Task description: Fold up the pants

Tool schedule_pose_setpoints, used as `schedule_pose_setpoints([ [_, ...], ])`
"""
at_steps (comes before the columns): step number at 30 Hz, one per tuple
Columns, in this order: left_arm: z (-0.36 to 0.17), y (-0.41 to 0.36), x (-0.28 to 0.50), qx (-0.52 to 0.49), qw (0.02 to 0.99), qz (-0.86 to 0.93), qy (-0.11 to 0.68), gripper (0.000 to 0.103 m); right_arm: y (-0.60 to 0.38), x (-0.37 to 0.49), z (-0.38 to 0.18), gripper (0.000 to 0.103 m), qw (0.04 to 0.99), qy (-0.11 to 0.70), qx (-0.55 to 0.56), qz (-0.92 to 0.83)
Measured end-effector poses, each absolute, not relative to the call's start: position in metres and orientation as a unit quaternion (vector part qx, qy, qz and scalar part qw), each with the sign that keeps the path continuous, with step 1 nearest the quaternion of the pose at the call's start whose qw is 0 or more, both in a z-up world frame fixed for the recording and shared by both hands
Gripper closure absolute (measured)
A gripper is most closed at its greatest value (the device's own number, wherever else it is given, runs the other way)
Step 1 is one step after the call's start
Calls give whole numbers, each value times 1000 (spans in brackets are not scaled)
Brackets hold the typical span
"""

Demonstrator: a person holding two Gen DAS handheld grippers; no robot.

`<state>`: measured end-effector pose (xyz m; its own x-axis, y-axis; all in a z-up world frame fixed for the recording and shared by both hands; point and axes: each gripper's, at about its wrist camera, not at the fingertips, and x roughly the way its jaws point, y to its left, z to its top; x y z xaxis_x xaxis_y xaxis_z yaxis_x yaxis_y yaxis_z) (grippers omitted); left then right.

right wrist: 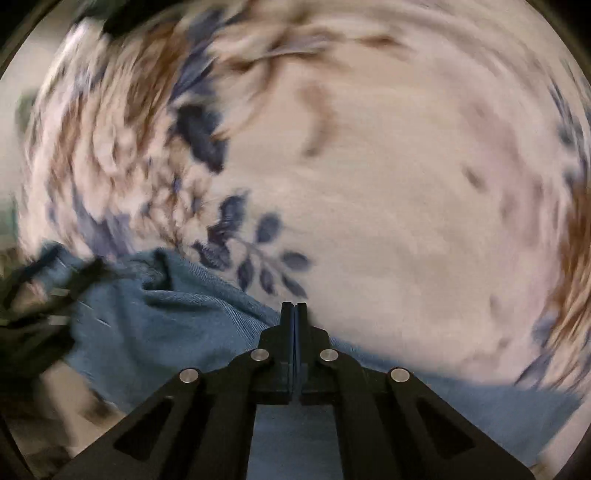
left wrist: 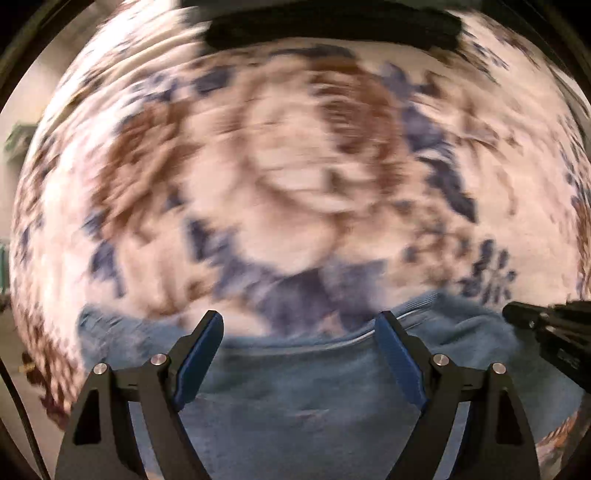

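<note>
Blue denim pants (left wrist: 303,391) lie on a white cloth with a blue and brown flower pattern (left wrist: 295,166). My left gripper (left wrist: 299,321) is open, its jaws wide apart over the pants' upper edge, holding nothing. My right gripper (right wrist: 294,306) has its jaws pressed together at the edge of the pants (right wrist: 155,325); whether denim is pinched between them is not visible. The right gripper also shows at the right edge of the left wrist view (left wrist: 546,328). The left gripper shows blurred at the left edge of the right wrist view (right wrist: 33,306). Both views are motion-blurred.
The floral cloth (right wrist: 388,184) covers the whole surface around the pants. A dark black object (left wrist: 332,29) lies at the far edge of the cloth. Pale floor or wall shows at the far left.
</note>
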<state>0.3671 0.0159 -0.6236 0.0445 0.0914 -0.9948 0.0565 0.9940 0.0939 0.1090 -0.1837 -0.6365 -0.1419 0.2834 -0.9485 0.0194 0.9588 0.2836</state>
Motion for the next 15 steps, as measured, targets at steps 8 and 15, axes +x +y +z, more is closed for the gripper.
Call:
schedule_pose_setpoints([
  [8, -649, -14, 393, 49, 705, 13, 708, 18, -308, 29, -589, 35, 711, 646, 278, 1],
  [15, -595, -52, 339, 11, 706, 1, 708, 18, -451, -128, -586, 35, 693, 529, 449, -194],
])
